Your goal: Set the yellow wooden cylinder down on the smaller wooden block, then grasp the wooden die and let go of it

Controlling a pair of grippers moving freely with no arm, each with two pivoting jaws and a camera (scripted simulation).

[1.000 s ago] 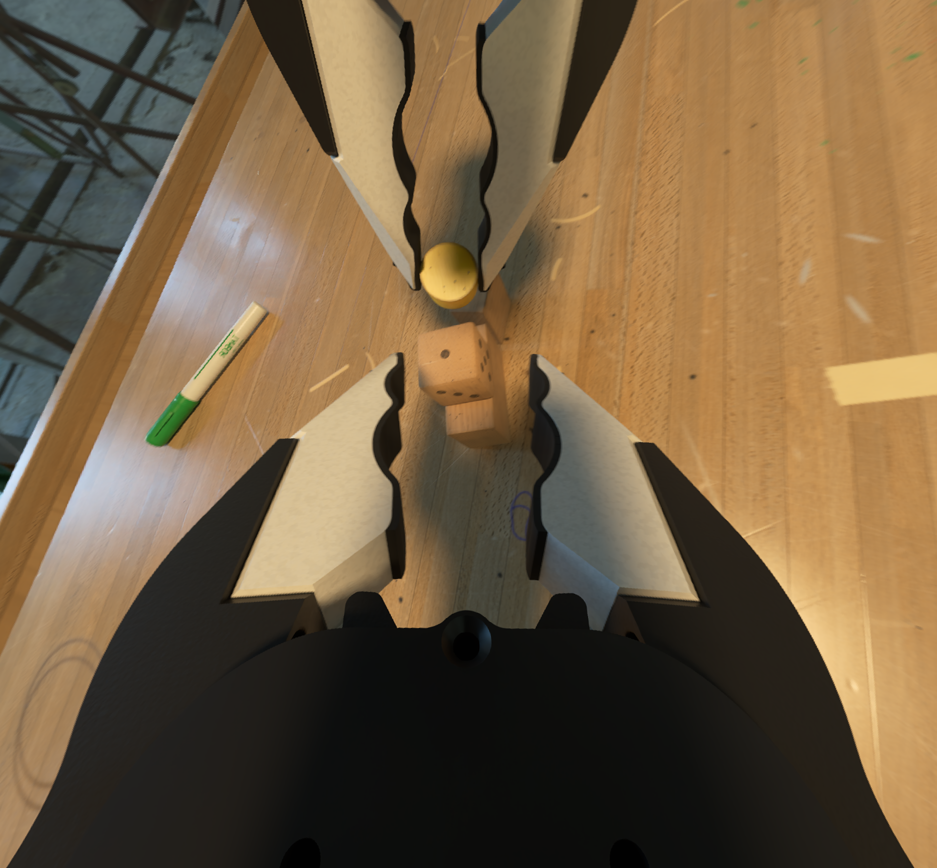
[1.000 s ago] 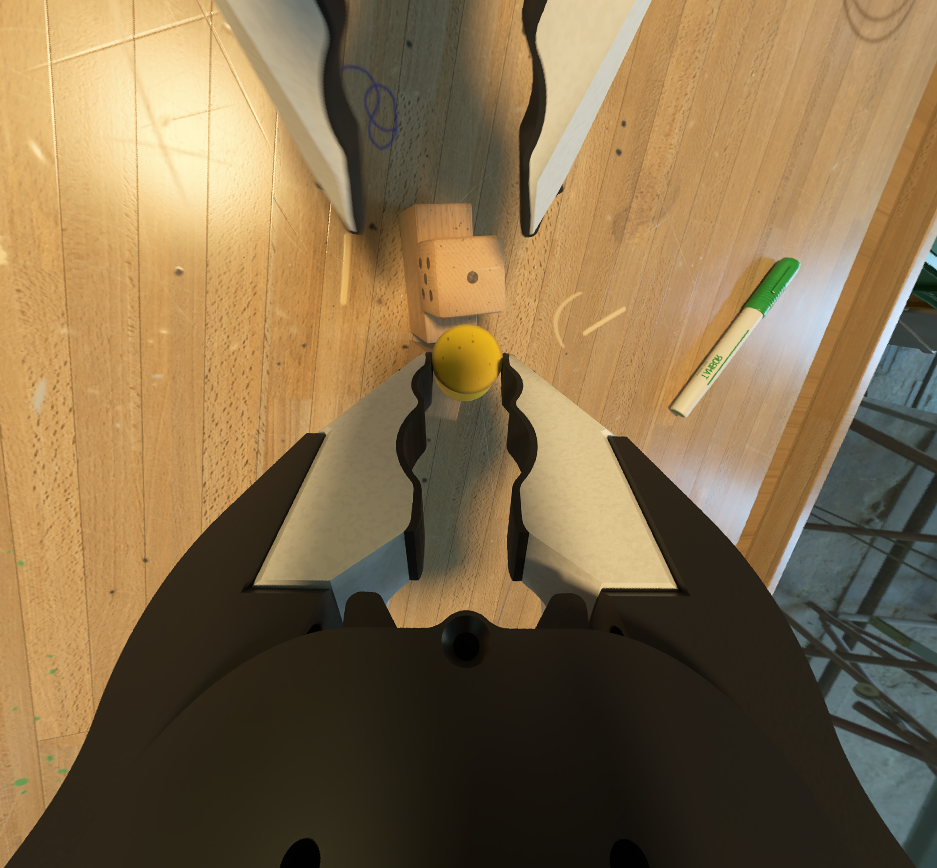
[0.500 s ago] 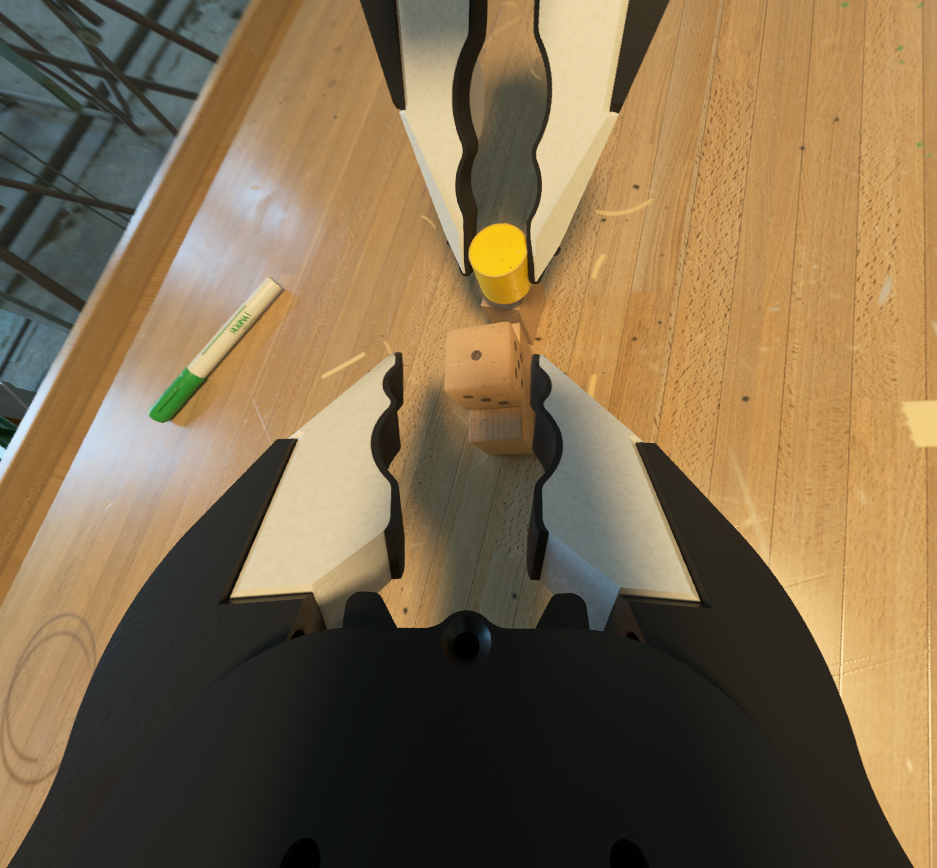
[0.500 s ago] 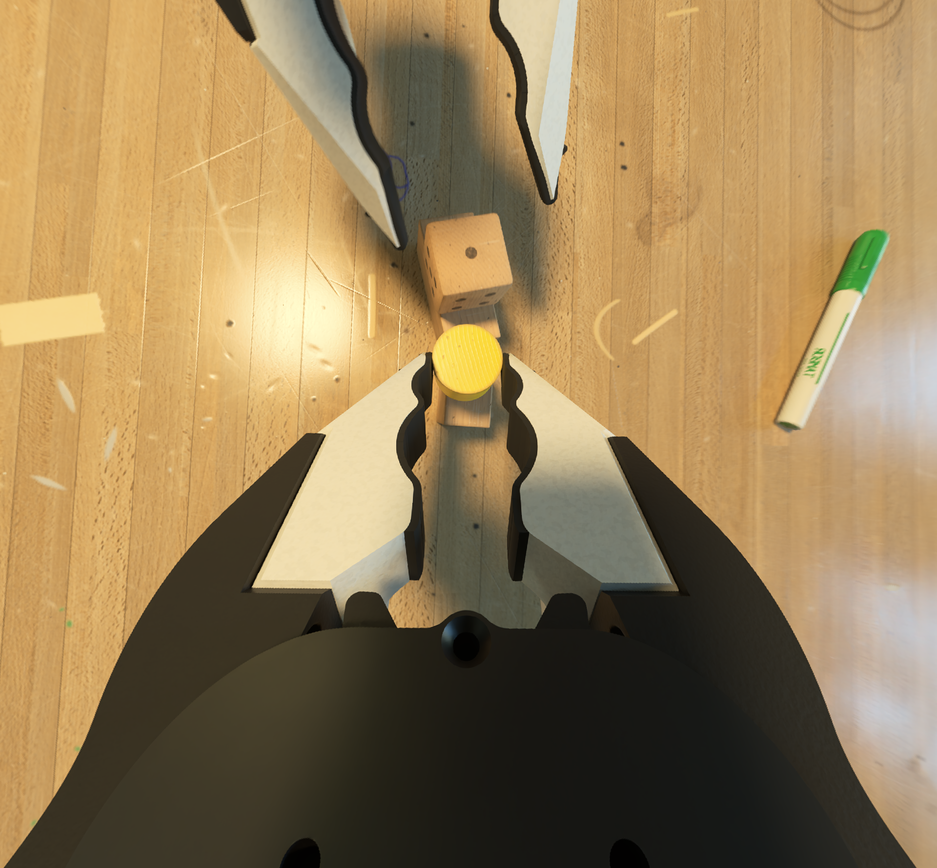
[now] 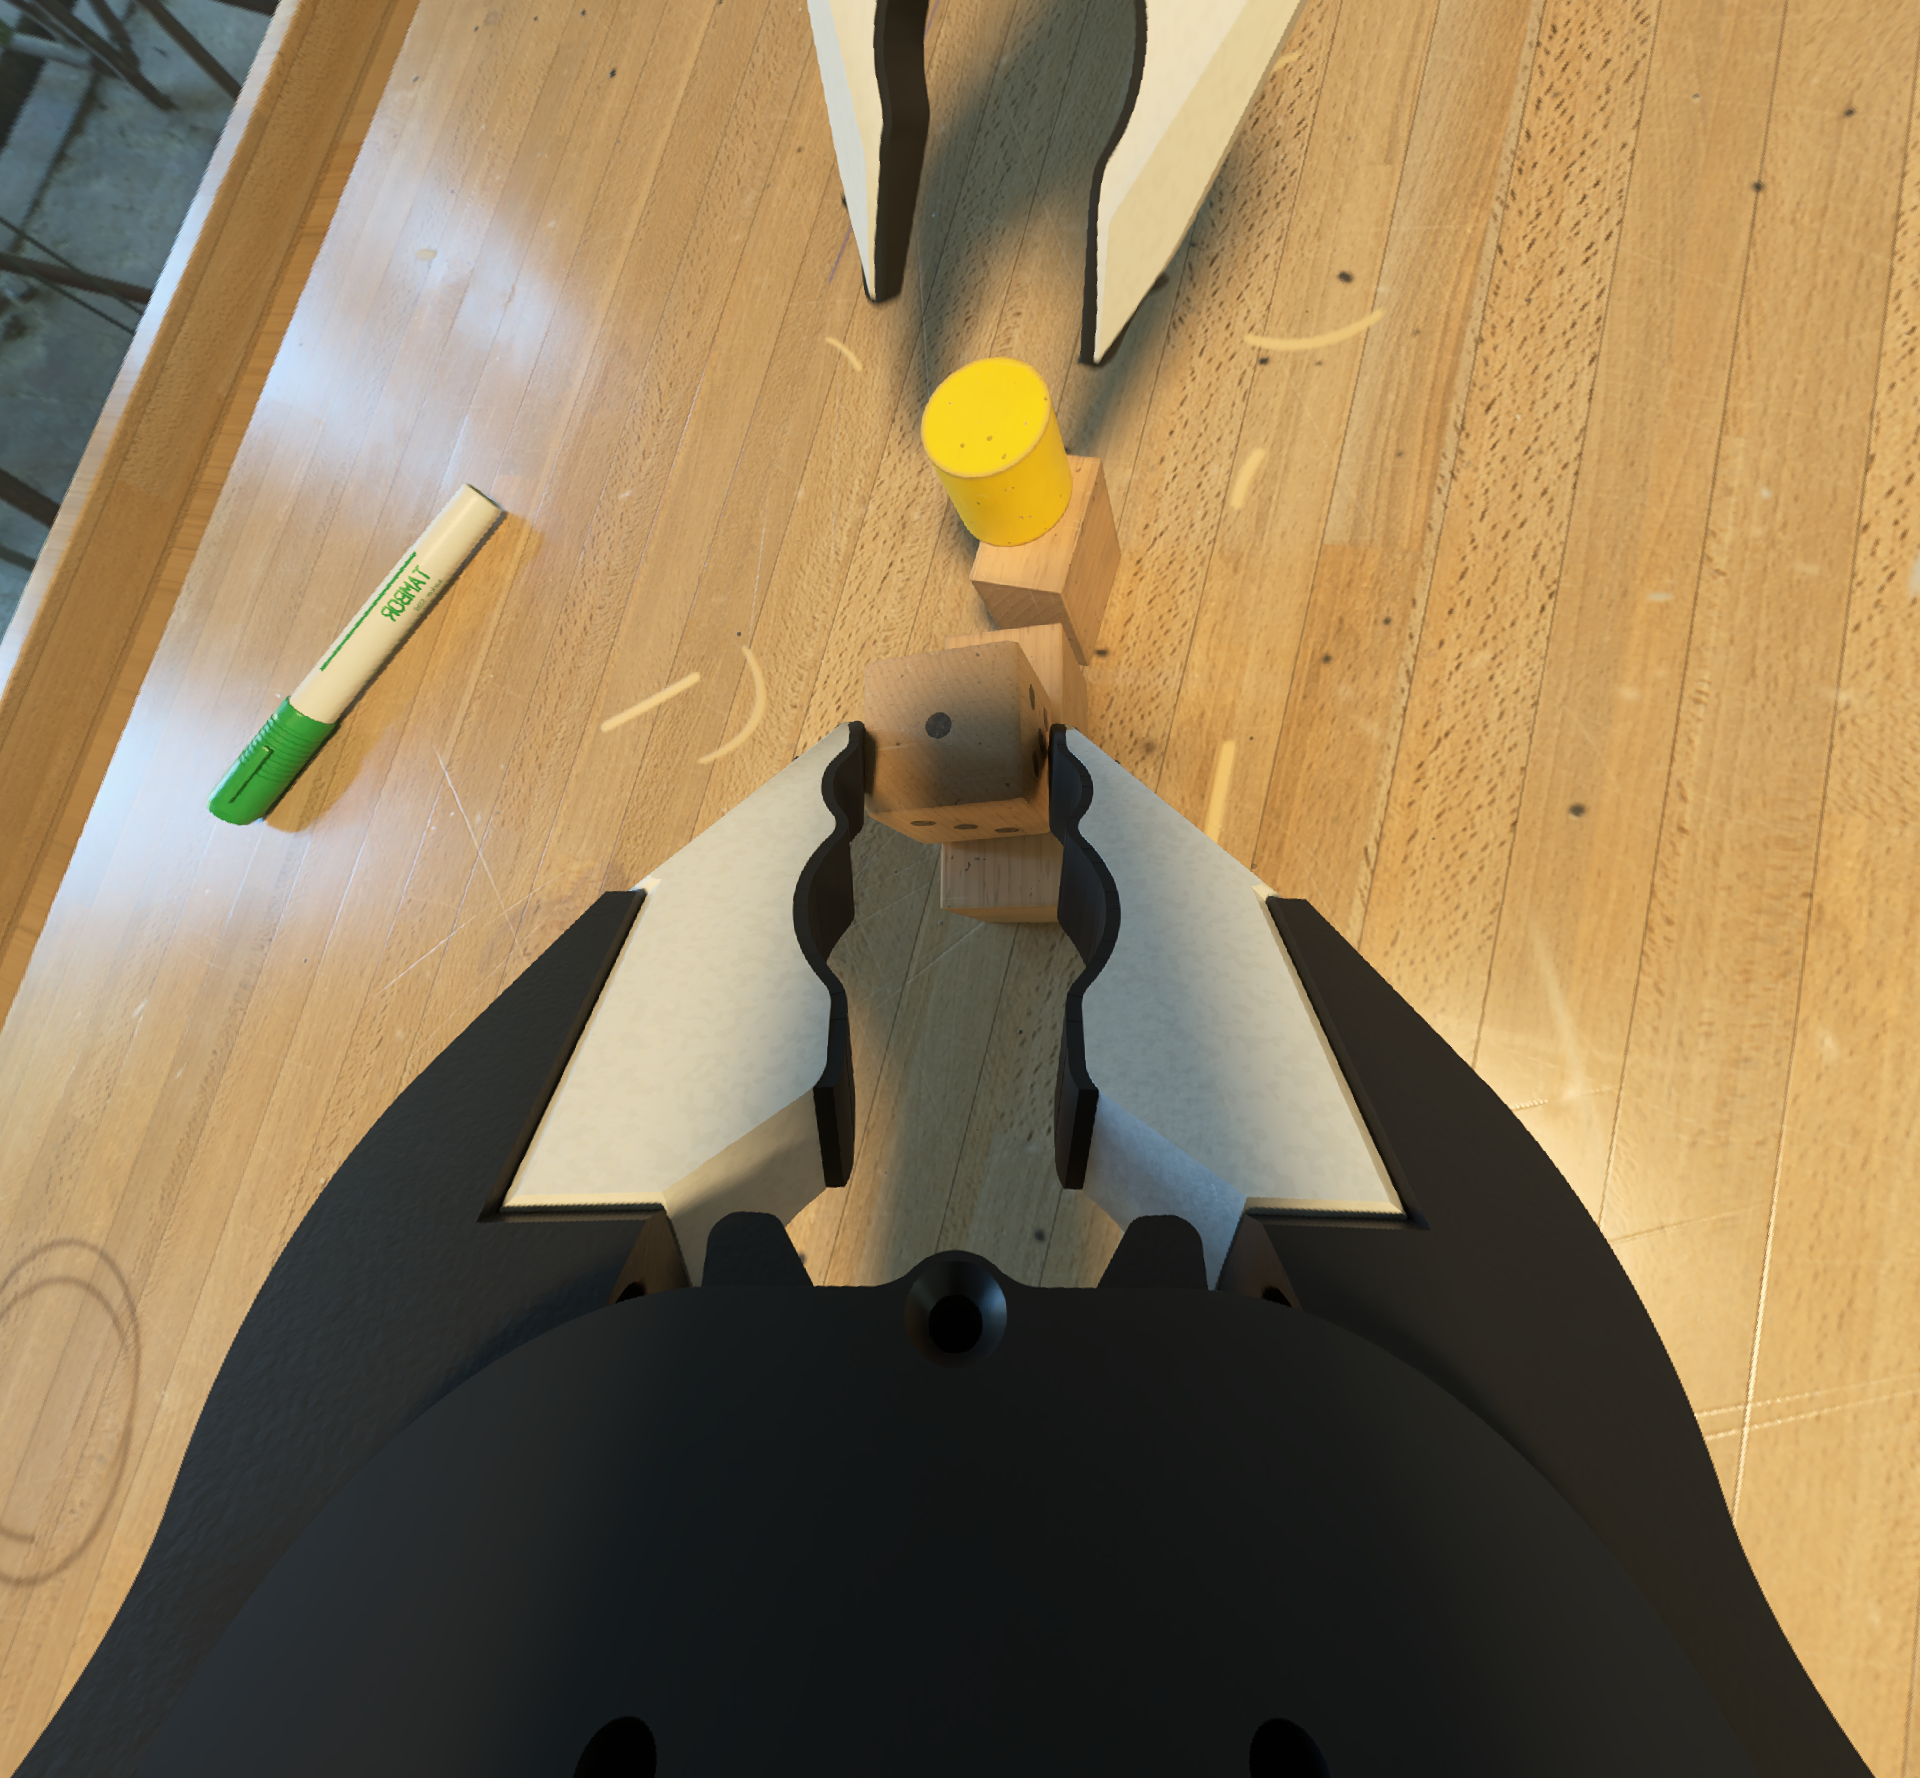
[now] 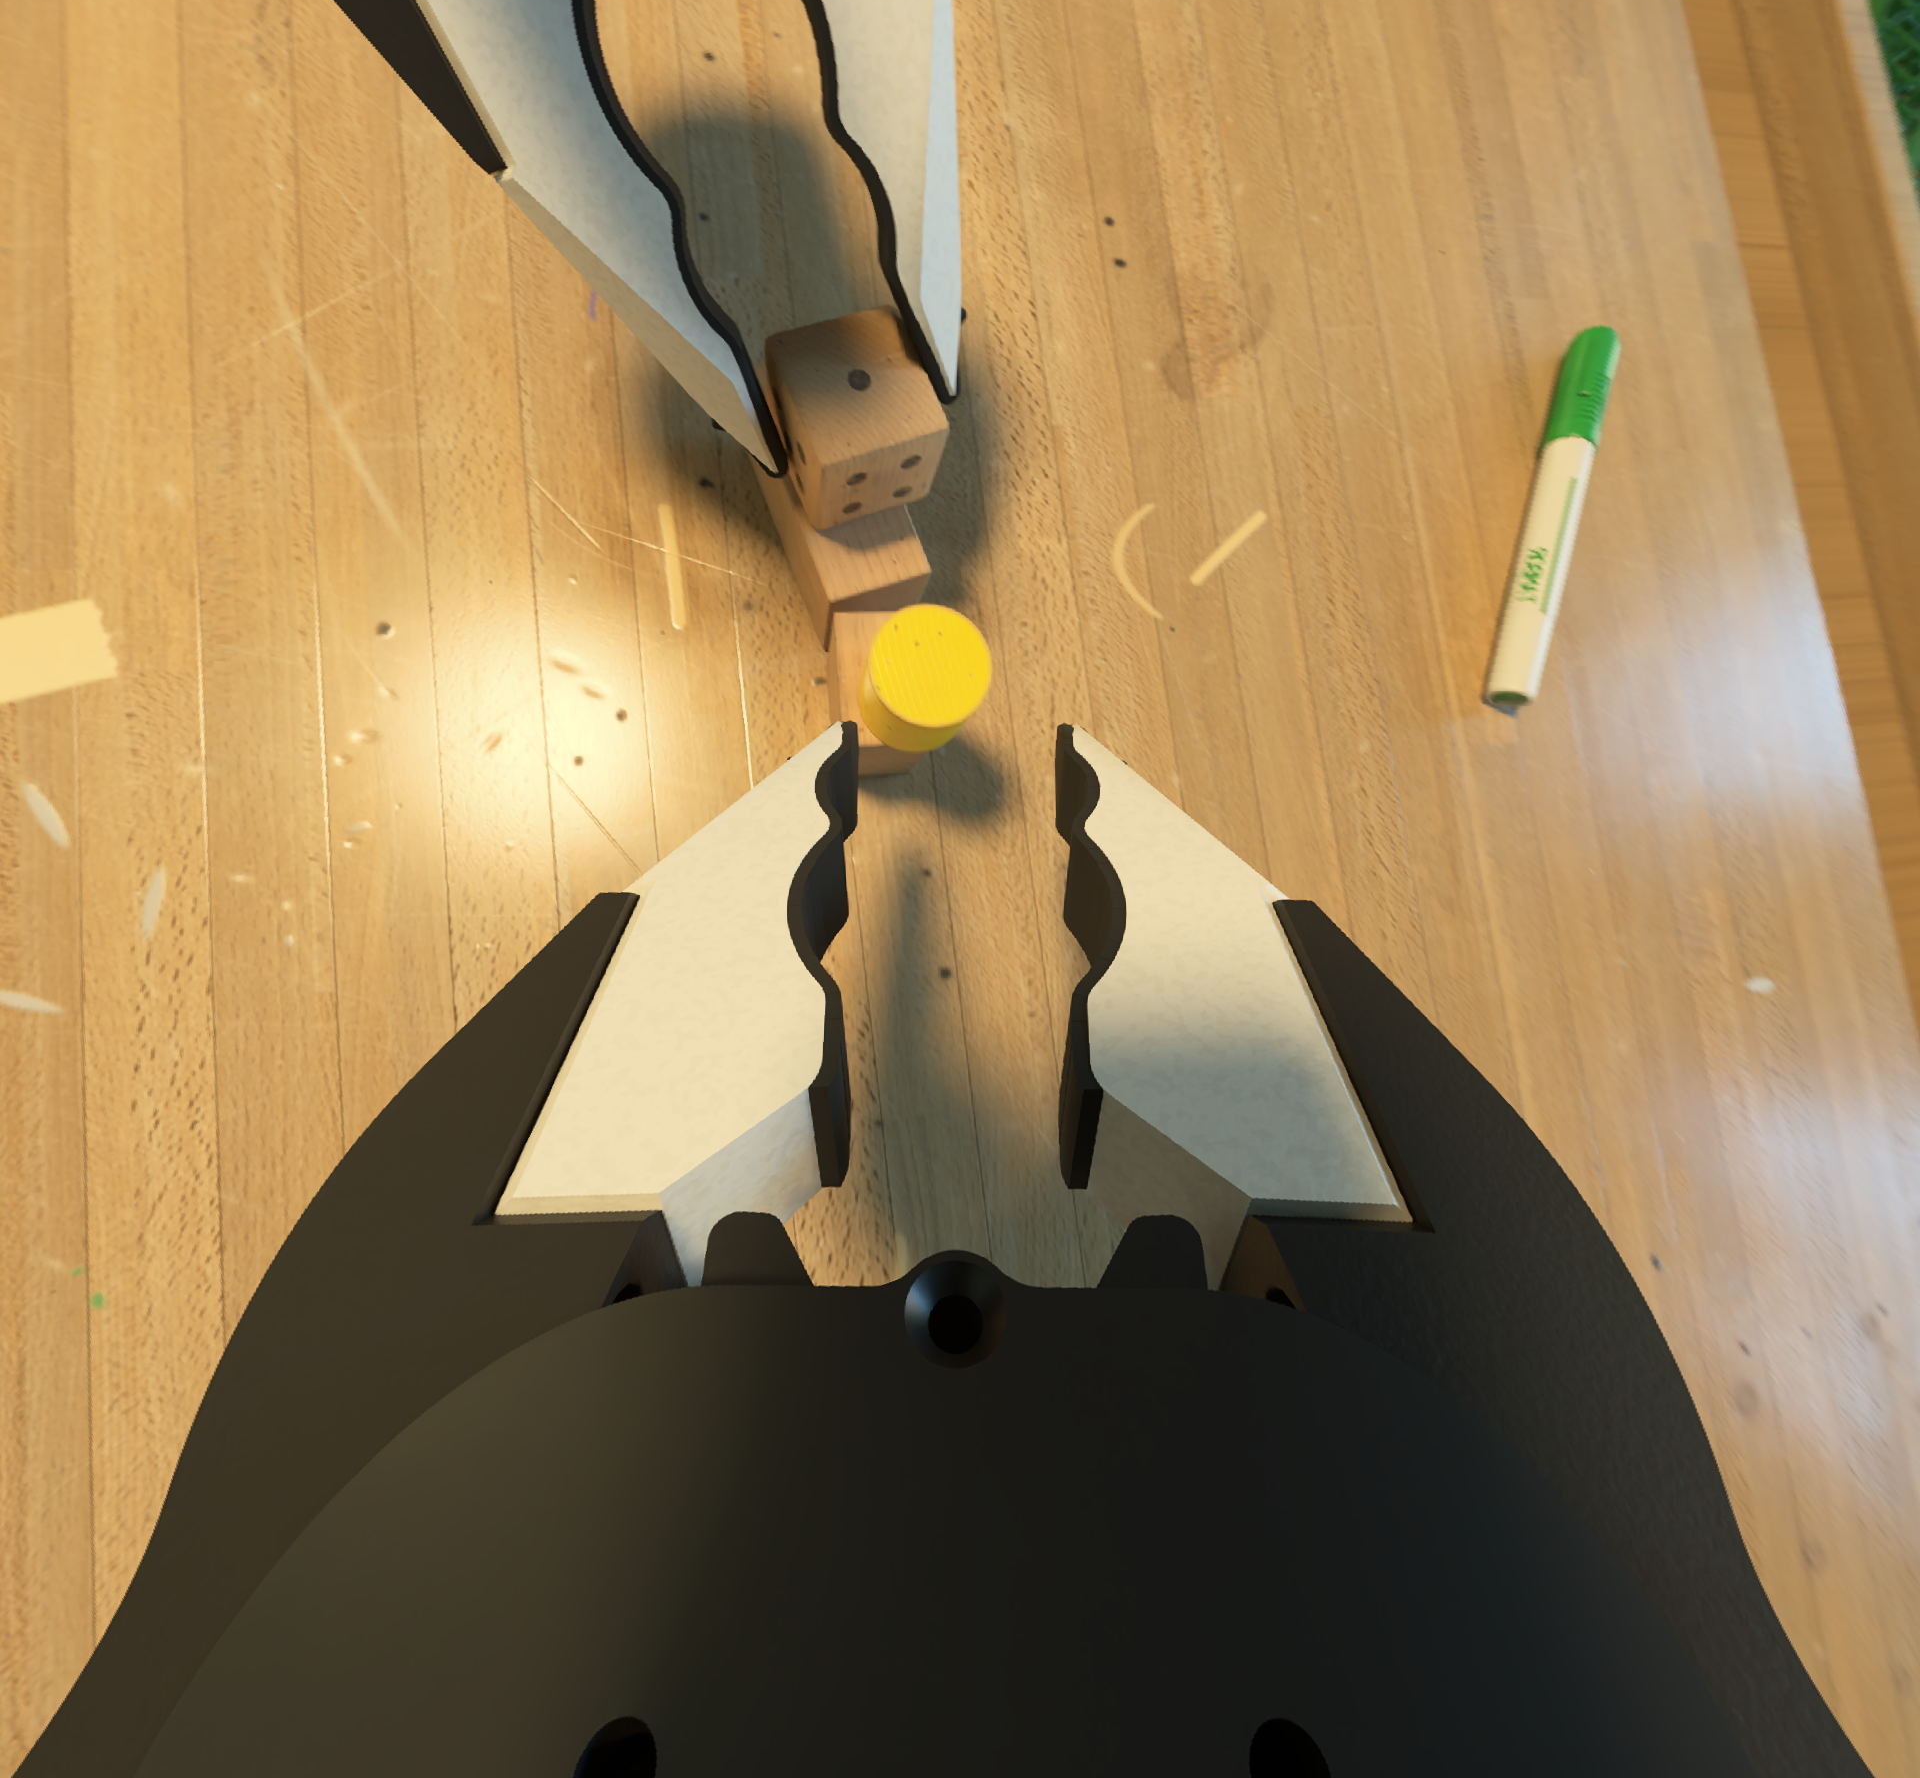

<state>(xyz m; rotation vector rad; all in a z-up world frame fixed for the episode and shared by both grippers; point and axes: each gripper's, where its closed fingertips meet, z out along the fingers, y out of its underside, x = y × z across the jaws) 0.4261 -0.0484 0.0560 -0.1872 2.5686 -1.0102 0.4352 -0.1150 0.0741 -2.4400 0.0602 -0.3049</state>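
Cylinder (image 5: 995, 450): upright on the small block (image 5: 1049, 575), free of both grippers.
Die (image 5: 956, 741): atop the larger block (image 5: 997, 881), just beside the small block.
Left gripper (image 5: 954, 767): fingers clamped on the die's two sides.
Right gripper (image 6: 956, 752): fingers apart, empty, tips just short of the cylinder.
Marker (image 5: 353, 658): flat on the table (image 5: 1558, 585), well apart from the small block, near the table edge.

Two wooden blocks (image 5: 1044, 575) (image 5: 997, 881), one die (image 5: 951, 741), one cylinder (image 5: 997, 450), one marker (image 5: 358, 653).
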